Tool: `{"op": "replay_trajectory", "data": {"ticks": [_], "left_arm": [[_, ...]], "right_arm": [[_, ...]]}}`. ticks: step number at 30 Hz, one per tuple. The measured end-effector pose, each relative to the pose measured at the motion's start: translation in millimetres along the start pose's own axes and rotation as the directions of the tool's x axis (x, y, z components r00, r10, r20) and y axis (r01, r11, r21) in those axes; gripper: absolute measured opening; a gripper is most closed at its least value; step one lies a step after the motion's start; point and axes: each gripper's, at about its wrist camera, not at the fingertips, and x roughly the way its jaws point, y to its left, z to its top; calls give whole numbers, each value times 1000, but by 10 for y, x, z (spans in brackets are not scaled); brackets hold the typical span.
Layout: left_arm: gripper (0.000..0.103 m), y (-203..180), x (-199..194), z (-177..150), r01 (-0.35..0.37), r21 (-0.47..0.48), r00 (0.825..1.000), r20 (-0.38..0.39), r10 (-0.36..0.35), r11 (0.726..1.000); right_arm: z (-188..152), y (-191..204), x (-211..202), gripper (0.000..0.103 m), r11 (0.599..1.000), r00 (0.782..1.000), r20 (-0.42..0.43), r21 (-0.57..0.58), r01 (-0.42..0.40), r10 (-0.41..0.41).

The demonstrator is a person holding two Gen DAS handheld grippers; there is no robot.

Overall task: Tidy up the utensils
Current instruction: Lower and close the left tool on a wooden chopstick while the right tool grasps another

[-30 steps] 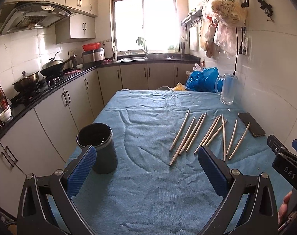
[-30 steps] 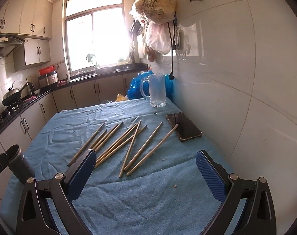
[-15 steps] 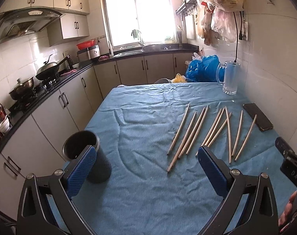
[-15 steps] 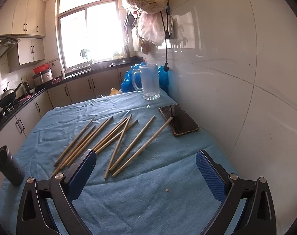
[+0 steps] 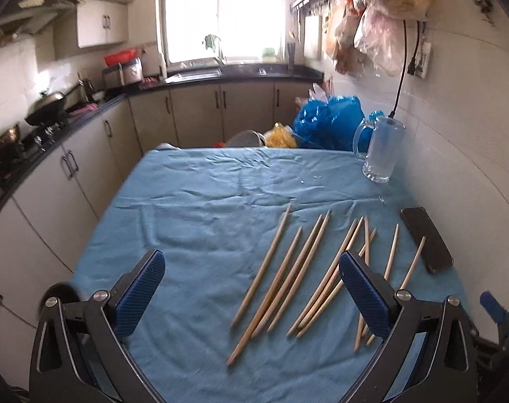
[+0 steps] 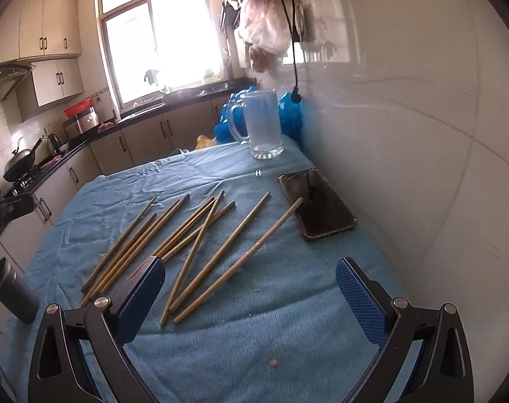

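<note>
Kitchen, narrow: cabinets and a black counter run along the left and far walls beneath a bright window; white tile stands on the right.

Table (image 5: 194,201), covered with a rumpled blue cloth, set against the tiled wall.

Chopsticks (image 5: 288,275) (image 6: 200,235): about ten wooden sticks, lying loose on the cloth in a rough fan toward the table's right half, several crossing or touching one another. The rightmost stick rests with its far tip against the phone's edge.

Phone (image 5: 427,245) (image 6: 316,205): dark, flat on the cloth, close to the wall.

Glass mug (image 5: 382,151) (image 6: 262,124): upright at the far right corner, well apart from the sticks.

Blue plastic bag (image 5: 328,122): behind the table's far edge.

Dark cylindrical holder (image 6: 11,290): upright at the near left corner of the table, well apart from the sticks.

Your left gripper (image 5: 251,295): fingers spread wide, holding nothing, above the near ends of the left and middle sticks.

Your right gripper (image 6: 251,299): fingers likewise spread wide and unloaded, above the cloth, just short of the near ends of the rightmost sticks.
</note>
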Motion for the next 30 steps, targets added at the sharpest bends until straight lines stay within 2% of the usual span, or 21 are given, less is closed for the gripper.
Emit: {"op": "replay_trajectory", "data": {"ticks": [4,7,9,10,11,15,17,19,20,24,30], "left_arm": [[100,-53,396,188,10,-24,998,-54,-11,1000],[80,-22,722,287,5,-65,992,-122,-13,998],[72,19,984,356,28,-105,984,-174,-47,994],[66,39,1101,387,37,-121,979,-194,-60,992],[64,58,1227,421,40,-133,975,-210,-67,990],[64,73,1592,502,48,-137,966,-245,-81,989],[56,48,1806,526,55,-130,957,-277,-90,990],[54,6,1965,531,73,-128,946,-304,-109,989],[54,-22,2036,530,78,-124,942,-315,-114,989],[54,-170,2273,553,94,-107,933,-337,-125,990],[54,-298,2491,548,91,-55,924,-369,-105,994]], "right_arm": [[169,-40,217,103,998,997,-44,22,-55,56],[306,-41,426,102,991,988,-83,57,-125,129],[412,-27,608,96,981,976,-116,84,-173,182],[486,-13,753,88,976,966,-152,99,-195,209],[539,2,878,80,972,957,-183,109,-208,225],[685,34,1341,65,952,911,-285,164,-259,297],[757,64,1600,54,946,887,-337,185,-267,316],[787,90,1746,48,941,872,-362,197,-275,330],[810,110,1858,48,936,859,-380,211,-281,343],[838,164,2119,48,934,834,-427,234,-271,349],[842,222,2319,48,939,812,-477,236,-252,337]]}}
